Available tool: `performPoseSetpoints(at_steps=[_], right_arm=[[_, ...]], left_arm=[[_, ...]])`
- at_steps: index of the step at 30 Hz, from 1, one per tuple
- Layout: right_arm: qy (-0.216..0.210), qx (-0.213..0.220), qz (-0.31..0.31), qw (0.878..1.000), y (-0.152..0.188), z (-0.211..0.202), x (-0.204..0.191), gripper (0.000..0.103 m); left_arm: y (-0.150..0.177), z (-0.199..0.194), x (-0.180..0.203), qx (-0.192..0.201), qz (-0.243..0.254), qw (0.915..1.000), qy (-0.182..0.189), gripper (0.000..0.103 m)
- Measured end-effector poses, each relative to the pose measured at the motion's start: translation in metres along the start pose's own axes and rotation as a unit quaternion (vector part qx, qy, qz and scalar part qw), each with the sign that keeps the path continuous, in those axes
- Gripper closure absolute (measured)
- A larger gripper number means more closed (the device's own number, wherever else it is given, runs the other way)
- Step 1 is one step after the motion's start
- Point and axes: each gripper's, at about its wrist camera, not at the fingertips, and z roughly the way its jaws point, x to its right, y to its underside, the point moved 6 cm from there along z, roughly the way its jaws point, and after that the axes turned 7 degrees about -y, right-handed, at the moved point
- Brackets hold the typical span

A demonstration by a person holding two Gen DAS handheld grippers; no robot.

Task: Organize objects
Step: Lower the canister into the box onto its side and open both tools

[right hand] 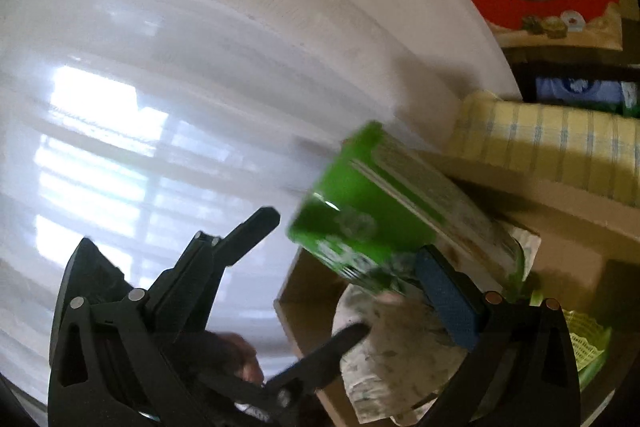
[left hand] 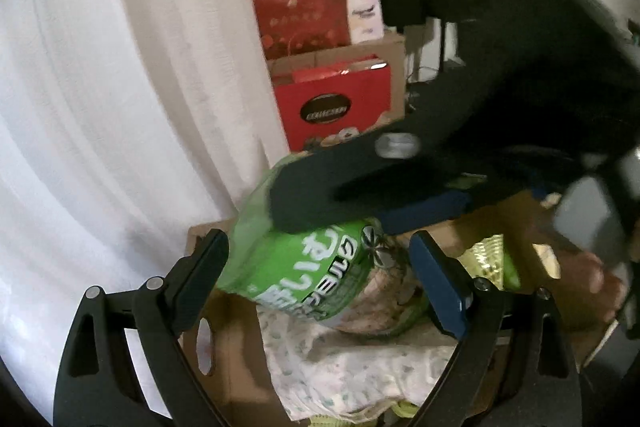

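Over the open cardboard box [left hand: 236, 355], above printed cloth [left hand: 340, 363]: green snack bag [left hand: 296, 267], light, crinkly, slippery film, contents probably crushable; best taken across its middle. Right gripper [left hand: 340, 211] reaches in from the side and appears clamped on it. Left gripper [left hand: 320, 275] angled downward, jaws spread wide around the bag, not pressing.

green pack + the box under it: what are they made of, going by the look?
Green pack: looks like thin glossy plastic film; it shows highlights, printed lettering and a see-through stretch with the contents visible. Box: probably plain cardboard; matte brown, with a punched hand slot in its wall. Motion blur leaves finer texture open.
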Motion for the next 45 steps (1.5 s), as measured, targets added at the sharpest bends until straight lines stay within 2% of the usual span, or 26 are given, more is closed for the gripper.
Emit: performPoseSetpoints(at_steps=[6,11,16,23,26,32,41,45], right_arm=[[0.038,0.007,-0.006,0.999,0.006,-0.019,0.009,0.002],[0.068,0.006,-0.005,0.998,0.013,-0.026,0.021,0.002],[0.077,-0.014,0.001,0.997,0.029,-0.012,0.026,0.002],[0.082,-0.007,-0.001,0.997,0.033,-0.013,0.026,0.002],[0.096,0.001,-0.012,0.995,0.034,-0.024,0.022,0.002],[0.142,0.018,-0.061,0.988,0.042,-0.053,0.006,0.002],[0.223,0.037,-0.13,0.965,0.07,-0.094,-0.01,0.003],[0.267,0.052,-0.158,0.949,0.086,-0.114,-0.014,0.003]], left_arm=[[0.006,0.02,-0.029,-0.02,-0.073,0.9968,0.028,0.012],[0.02,0.038,-0.05,-0.052,-0.125,0.9898,0.046,0.012],[0.046,0.063,-0.06,-0.105,-0.174,0.9754,0.086,0.012],[0.042,0.067,-0.049,-0.101,-0.172,0.9758,0.09,0.009],[0.036,0.065,-0.047,-0.102,-0.169,0.9767,0.085,0.008],[0.031,0.036,-0.053,-0.072,-0.171,0.9811,0.056,0.004],[0.03,-0.012,-0.038,-0.038,-0.165,0.9847,0.04,0.0],[0.032,-0.033,-0.028,-0.022,-0.161,0.9861,0.035,0.0]])
